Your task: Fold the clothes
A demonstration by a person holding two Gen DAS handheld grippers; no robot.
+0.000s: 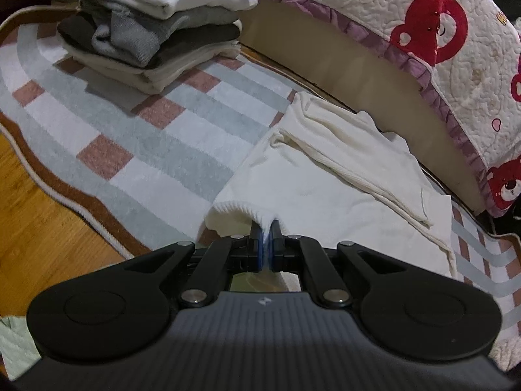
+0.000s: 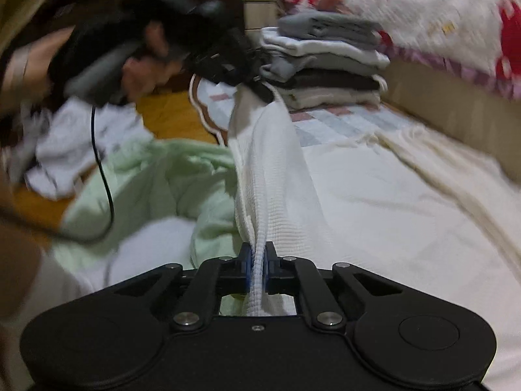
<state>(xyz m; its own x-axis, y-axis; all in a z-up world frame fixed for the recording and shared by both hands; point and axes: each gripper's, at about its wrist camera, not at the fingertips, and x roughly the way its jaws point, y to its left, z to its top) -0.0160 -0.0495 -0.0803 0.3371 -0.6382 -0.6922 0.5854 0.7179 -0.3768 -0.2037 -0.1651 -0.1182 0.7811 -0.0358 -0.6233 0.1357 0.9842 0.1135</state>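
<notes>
A cream-white knit garment (image 1: 342, 176) lies spread on the striped rug, with a sleeve folded across it. My left gripper (image 1: 267, 228) is shut on its ribbed hem at the near edge, lifting it slightly. In the right wrist view the same garment (image 2: 390, 202) stretches ahead, and my right gripper (image 2: 259, 254) is shut on another part of its ribbed edge, which rises taut toward the left gripper (image 2: 260, 93) held by a hand at the upper left. That view is motion-blurred.
A stack of folded clothes (image 1: 156, 32) stands on the rug (image 1: 146, 137) at the back left; it also shows in the right wrist view (image 2: 329, 65). A bear-print quilt (image 1: 439, 32) hangs over the bed edge. Loose green and white clothes (image 2: 146, 179) lie on the wooden floor.
</notes>
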